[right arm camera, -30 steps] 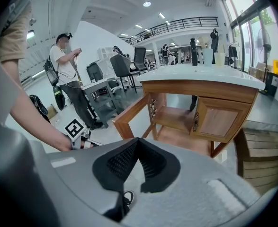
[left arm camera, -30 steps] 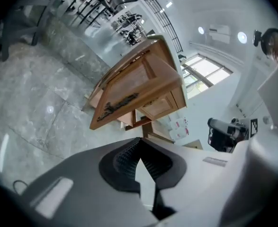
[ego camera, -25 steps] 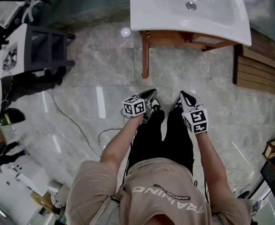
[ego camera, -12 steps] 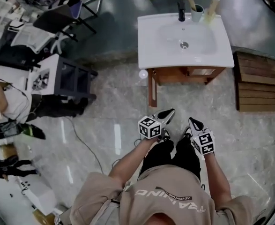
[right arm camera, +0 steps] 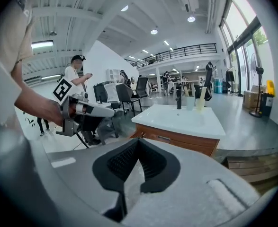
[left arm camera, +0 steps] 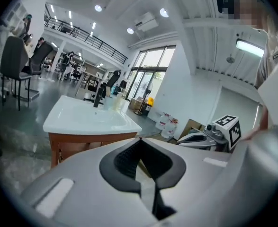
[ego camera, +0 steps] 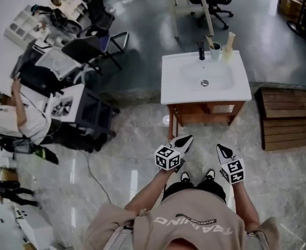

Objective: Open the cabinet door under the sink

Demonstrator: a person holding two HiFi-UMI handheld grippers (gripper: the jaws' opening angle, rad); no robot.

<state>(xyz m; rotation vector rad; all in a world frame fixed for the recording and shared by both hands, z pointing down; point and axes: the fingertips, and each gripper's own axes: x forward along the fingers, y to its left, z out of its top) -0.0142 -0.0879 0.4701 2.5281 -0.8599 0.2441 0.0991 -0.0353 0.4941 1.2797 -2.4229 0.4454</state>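
Observation:
A white sink (ego camera: 205,79) sits on a brown wooden cabinet (ego camera: 205,111) a step ahead of me on the grey marble floor. The cabinet's front (right arm camera: 176,138) shows as a closed wooden panel in the right gripper view, and its left corner (left arm camera: 82,143) shows in the left gripper view. My left gripper (ego camera: 186,138) and right gripper (ego camera: 220,149) are held side by side in the air, short of the cabinet, pointing at it. Both are shut with nothing between the jaws (left arm camera: 139,143) (right arm camera: 138,143). Neither touches the cabinet.
A tap and cups (ego camera: 215,50) stand at the sink's back edge. Wooden slats (ego camera: 291,119) lie right of the cabinet. A black cart (ego camera: 85,113), chairs (ego camera: 98,46) and a person (ego camera: 12,121) are to the left. A cable (ego camera: 90,176) trails on the floor.
Both grippers have risen from beside my legs to point at the cabinet. The head view has tilted up, so the sink sits lower and smaller in the picture.

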